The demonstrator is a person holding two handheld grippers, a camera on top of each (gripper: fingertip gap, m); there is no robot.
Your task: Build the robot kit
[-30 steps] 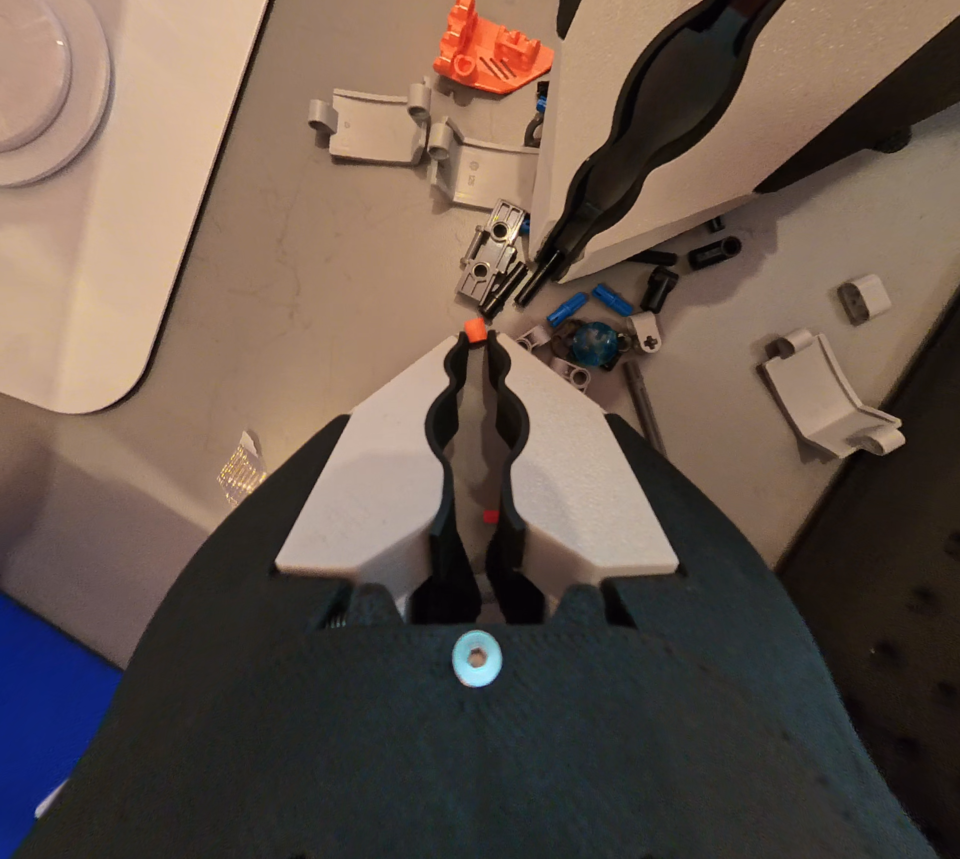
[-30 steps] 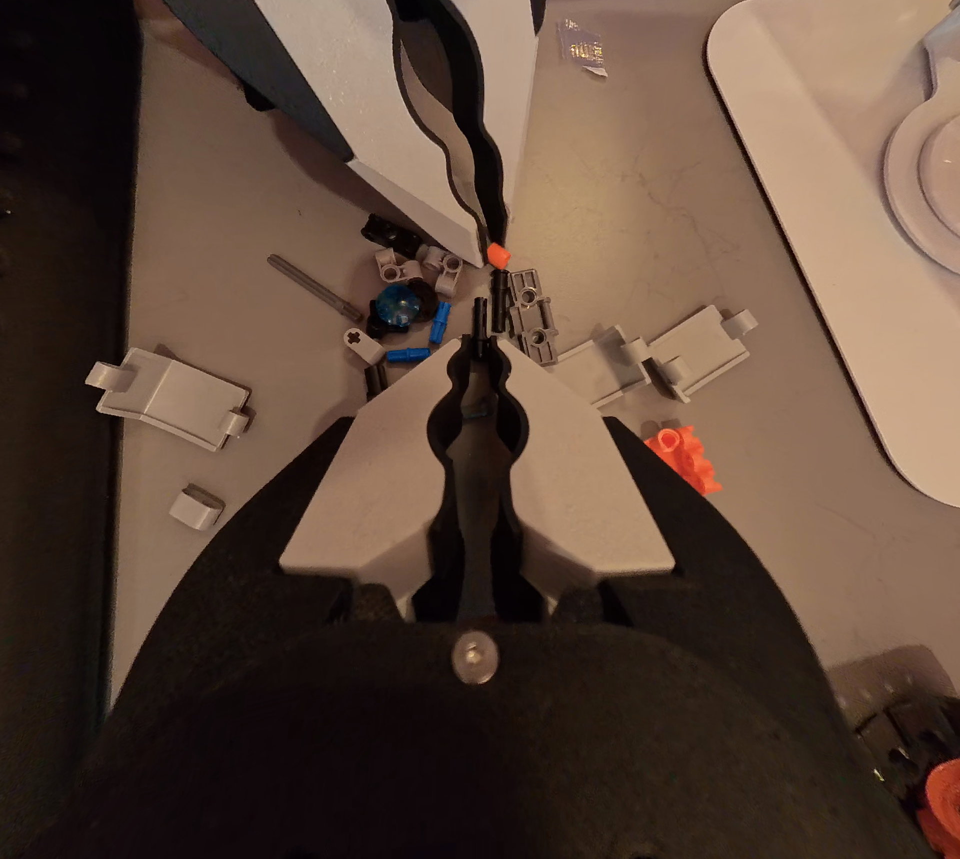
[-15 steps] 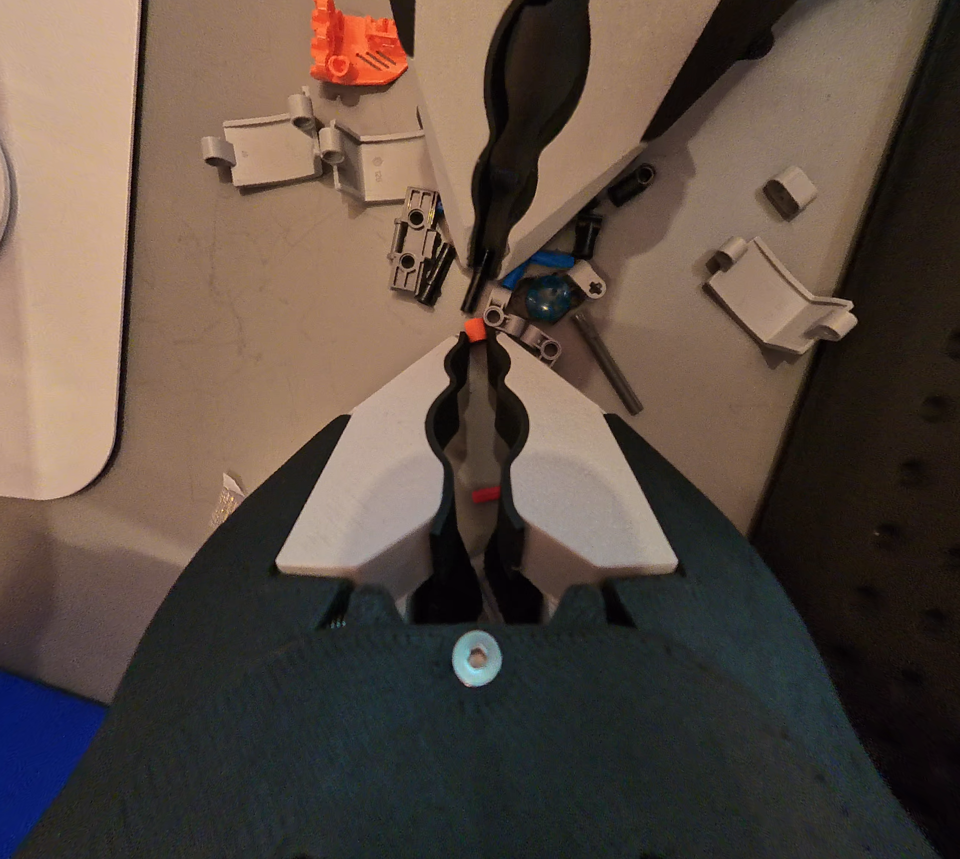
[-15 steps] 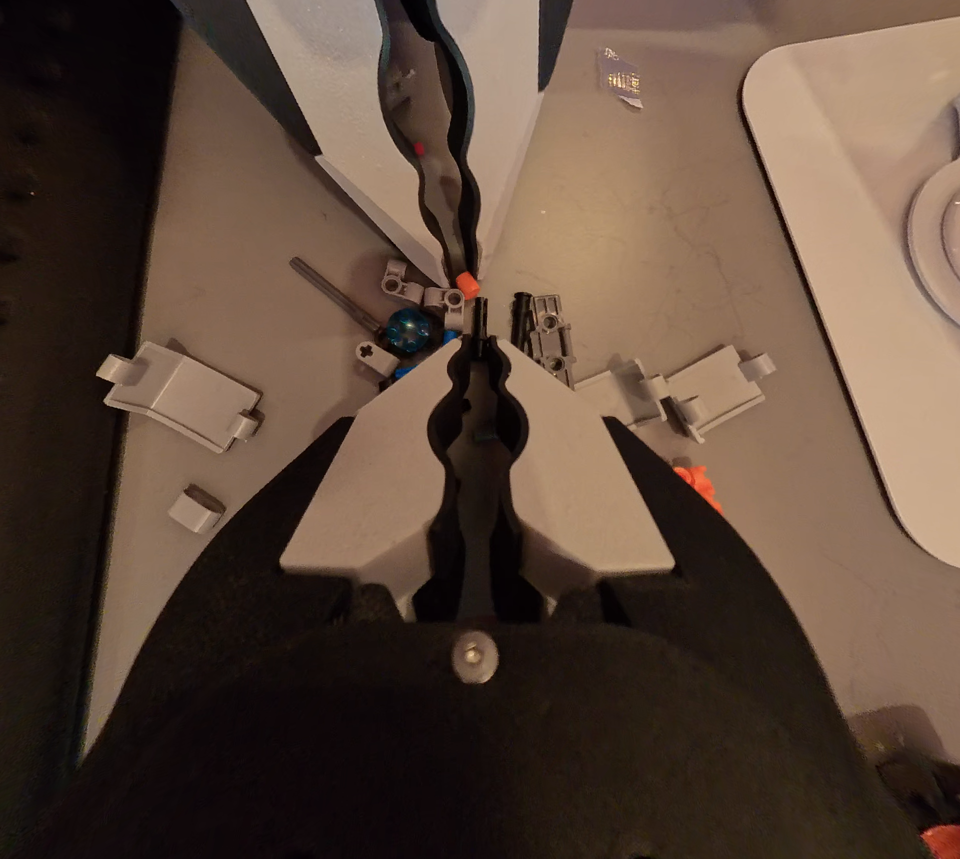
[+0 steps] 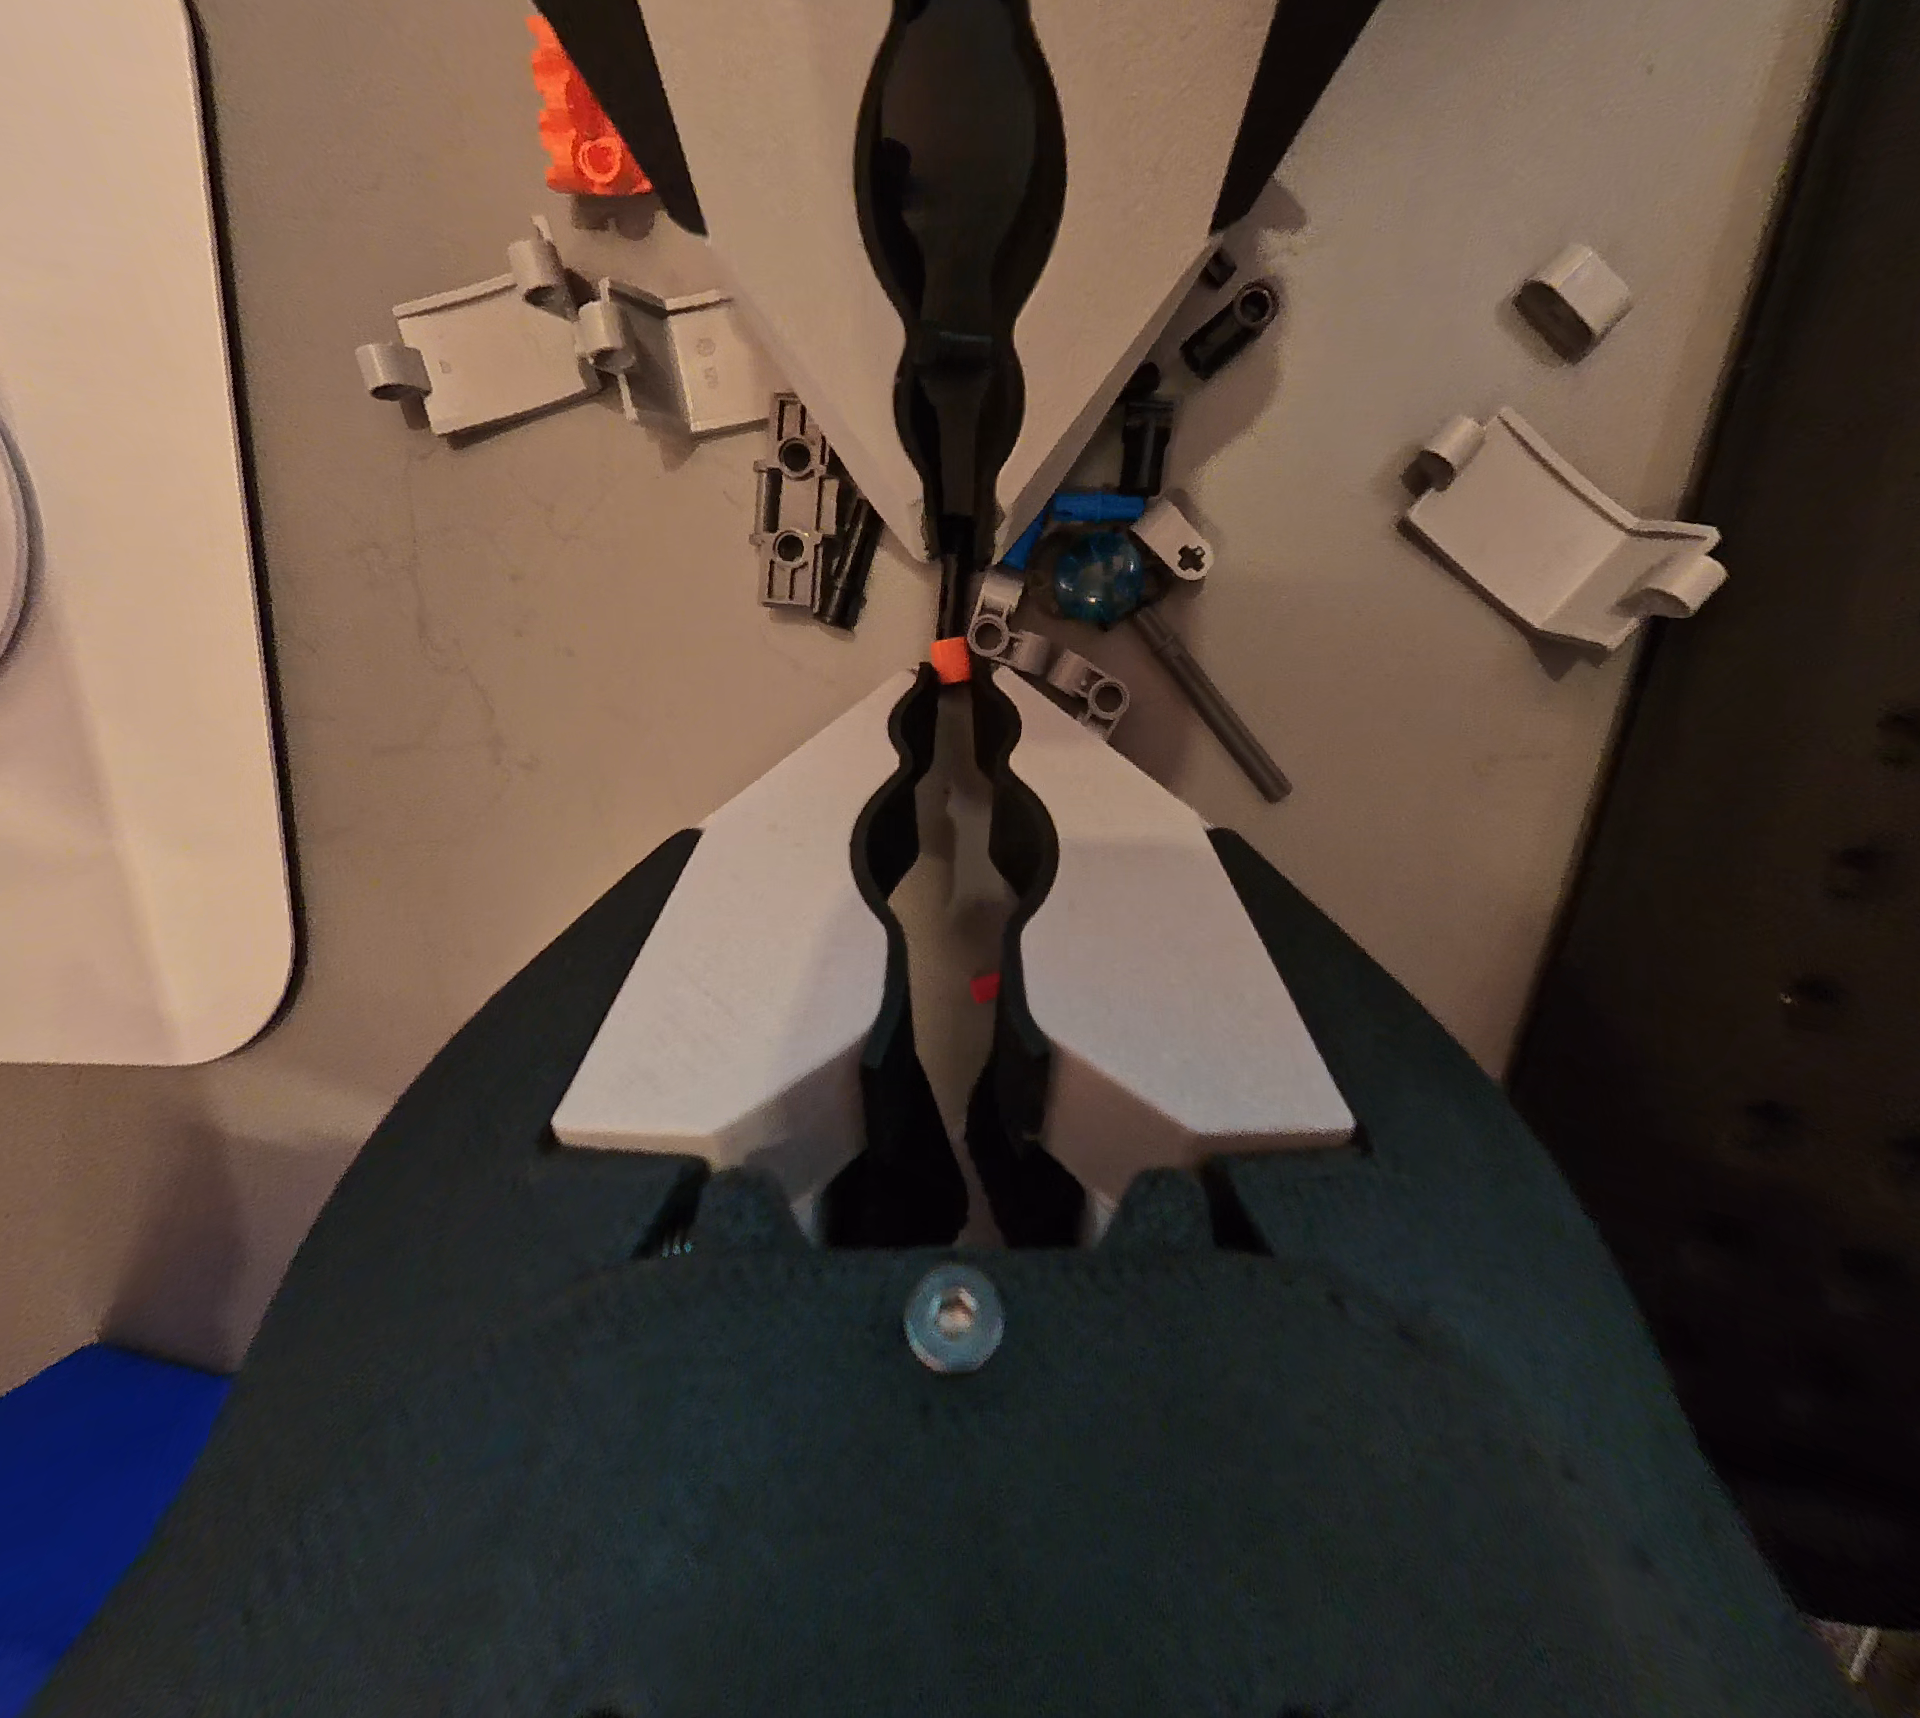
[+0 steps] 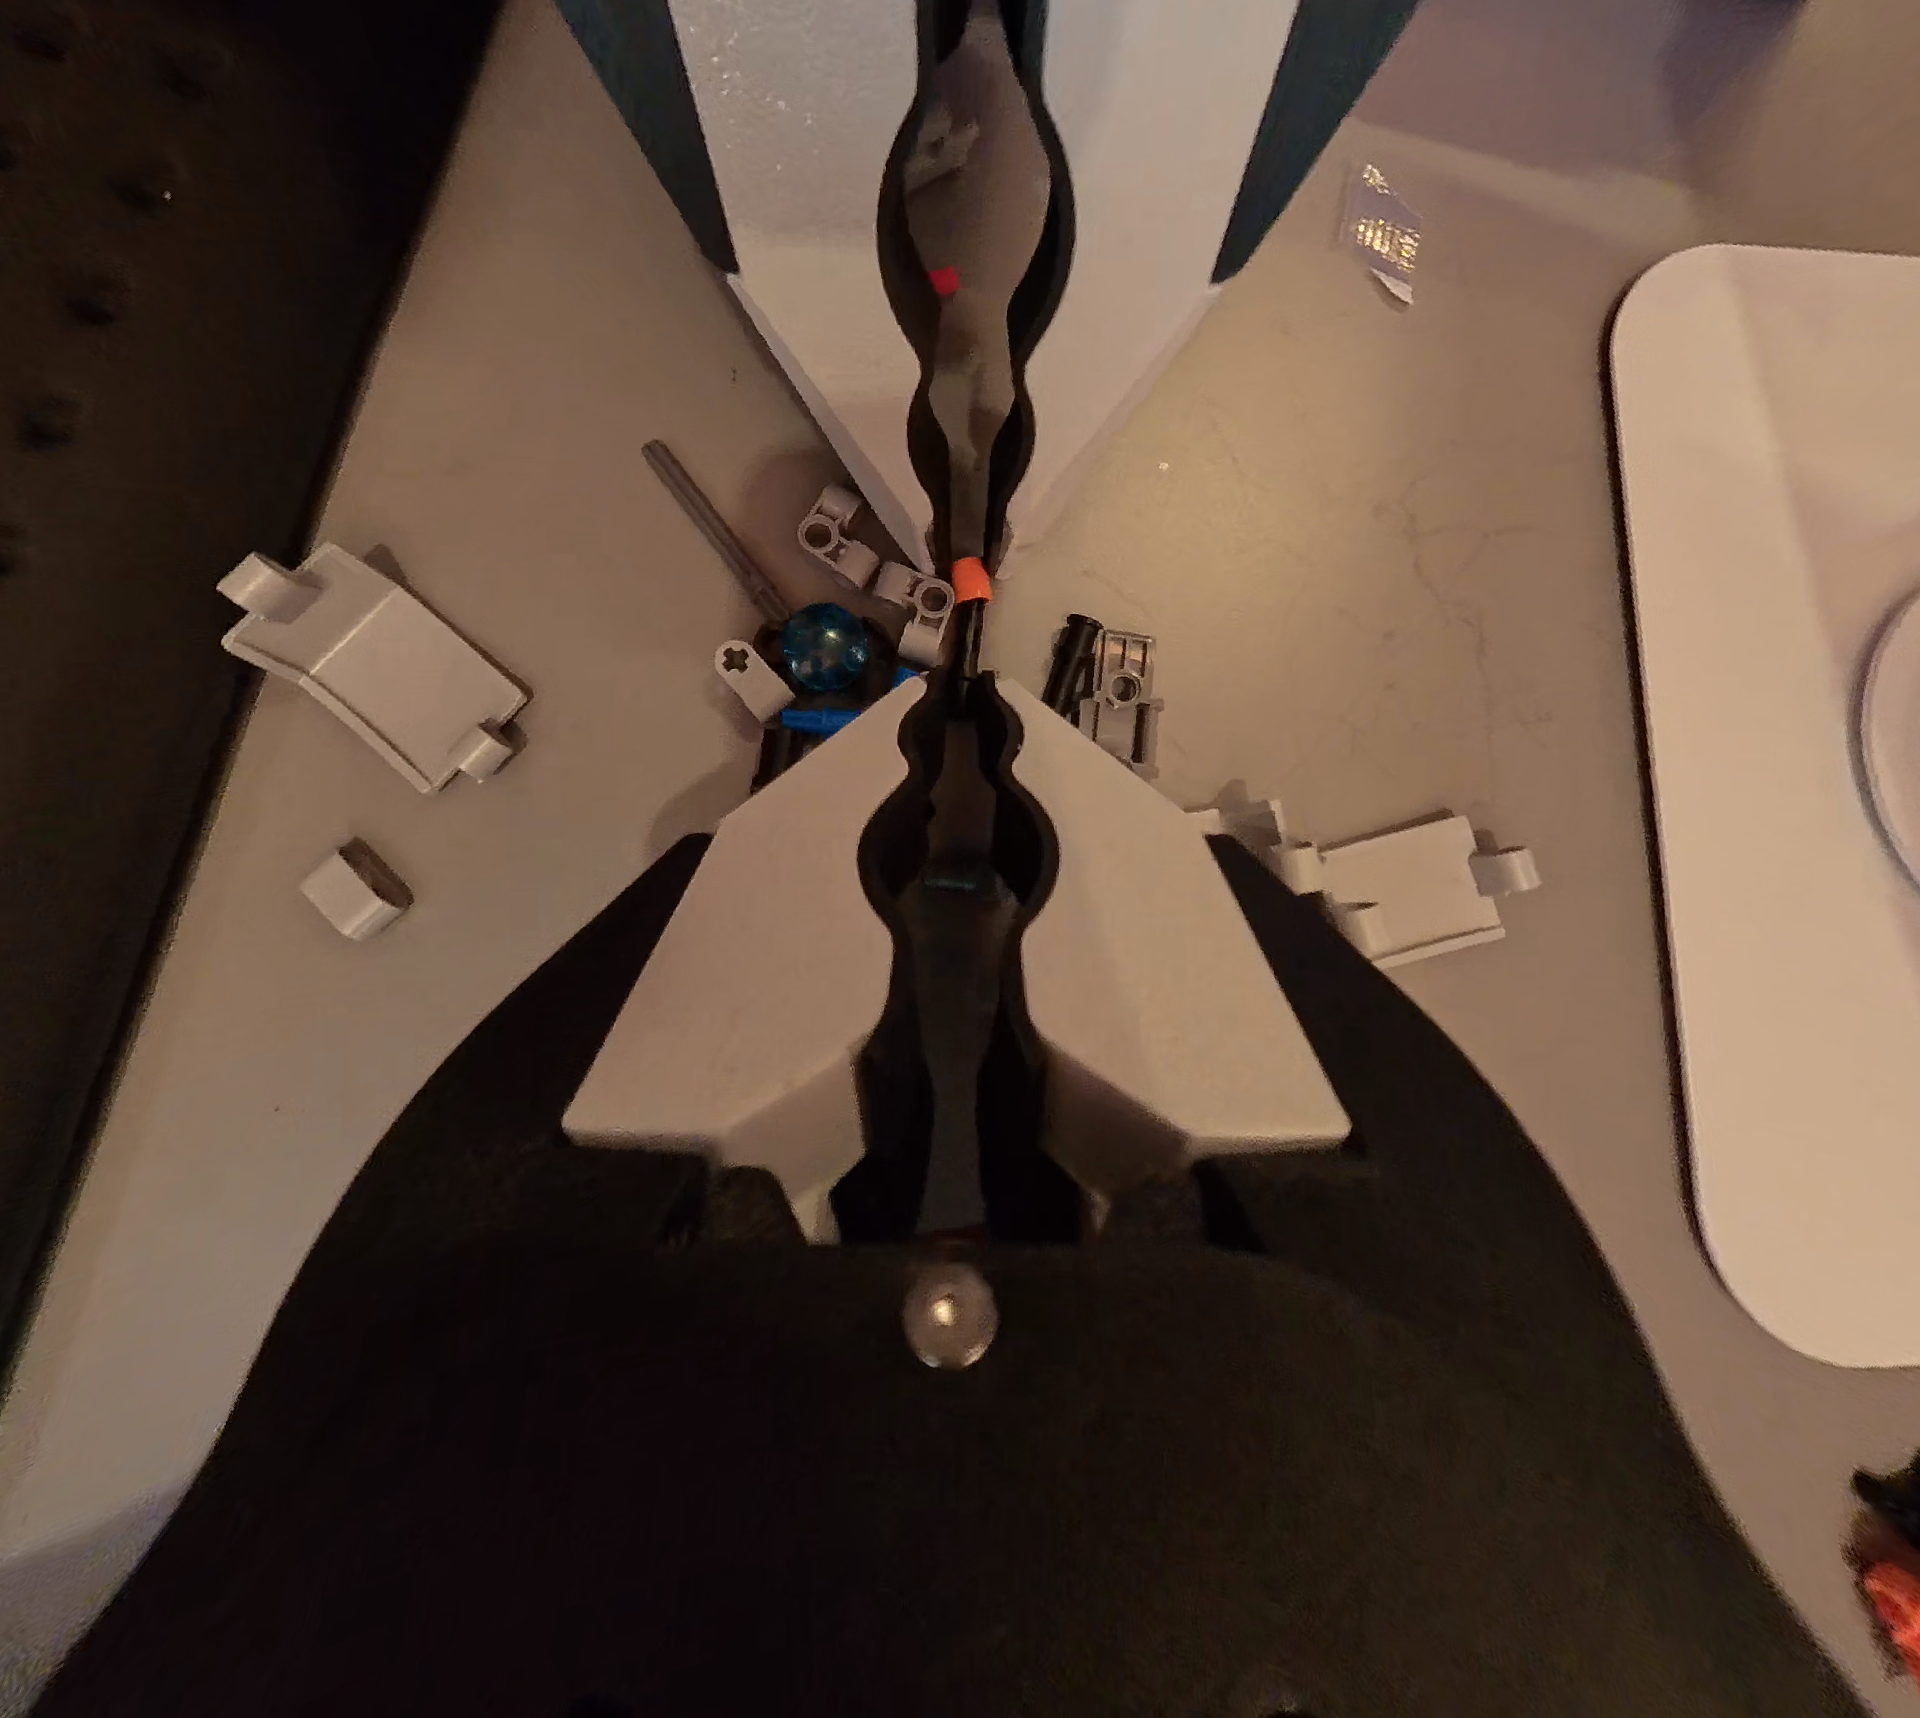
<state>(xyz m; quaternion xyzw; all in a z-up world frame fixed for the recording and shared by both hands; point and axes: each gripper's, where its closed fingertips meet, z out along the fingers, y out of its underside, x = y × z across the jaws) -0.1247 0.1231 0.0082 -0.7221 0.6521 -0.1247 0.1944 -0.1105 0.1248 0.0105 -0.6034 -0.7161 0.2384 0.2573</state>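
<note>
- The small orange bush (image 5: 949,660), pinched at the tip of the left tool (image 5: 951,681), now meets the end of the thin black axle (image 6: 971,645) clamped in the right tool (image 6: 961,692); half a second ago a gap lay between them.
- Both tools have swung into one straight line, tip to tip, just above the bench (image 5: 520,681).
- Around them lie loose pieces: grey panels (image 5: 488,359), a blue dome (image 5: 1096,577).
- The white tray (image 5: 135,525) (left edge) shows no bricks inside.
</note>
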